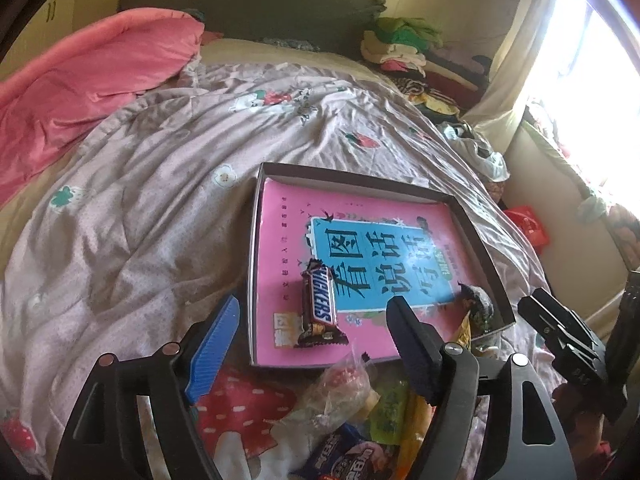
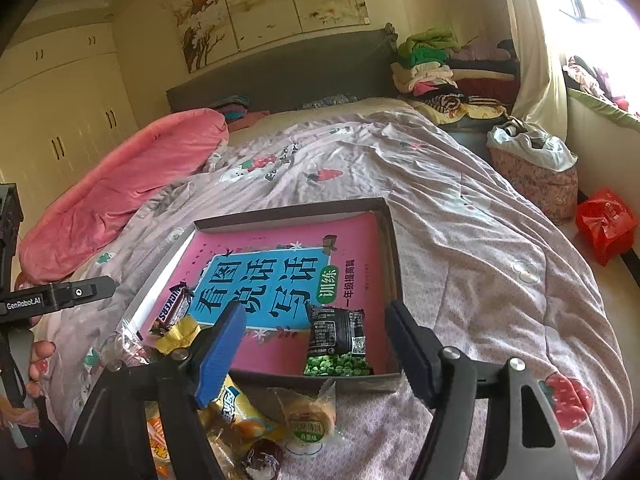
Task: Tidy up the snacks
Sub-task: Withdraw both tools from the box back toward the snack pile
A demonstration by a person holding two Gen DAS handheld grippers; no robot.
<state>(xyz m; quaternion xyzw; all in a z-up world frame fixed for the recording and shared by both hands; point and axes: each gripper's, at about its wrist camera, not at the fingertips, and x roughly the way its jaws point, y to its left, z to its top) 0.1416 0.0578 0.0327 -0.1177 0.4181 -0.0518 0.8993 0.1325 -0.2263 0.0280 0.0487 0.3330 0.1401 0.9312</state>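
Note:
A shallow cardboard box (image 1: 486,248) (image 2: 394,240) lined with a pink book lies on the bed. A Snickers bar (image 1: 320,306) (image 2: 173,308) lies inside at its near left. A black pack of green peas (image 2: 338,340) (image 1: 478,304) lies inside at its near right. My left gripper (image 1: 314,332) is open and empty, just above the Snickers. My right gripper (image 2: 314,340) is open and empty, over the pea pack. Loose snacks lie on the quilt before the box: a clear candy bag (image 1: 344,384), a yellow pack (image 2: 236,404), a round pastry (image 2: 310,414).
A pale strawberry-print quilt (image 1: 160,200) (image 2: 480,240) covers the bed. A pink duvet (image 1: 80,80) (image 2: 132,184) lies at the far left. Folded clothes (image 2: 424,64) are stacked by the headboard. A red bag (image 2: 606,222) and a floral bag (image 2: 534,172) sit on the floor at right.

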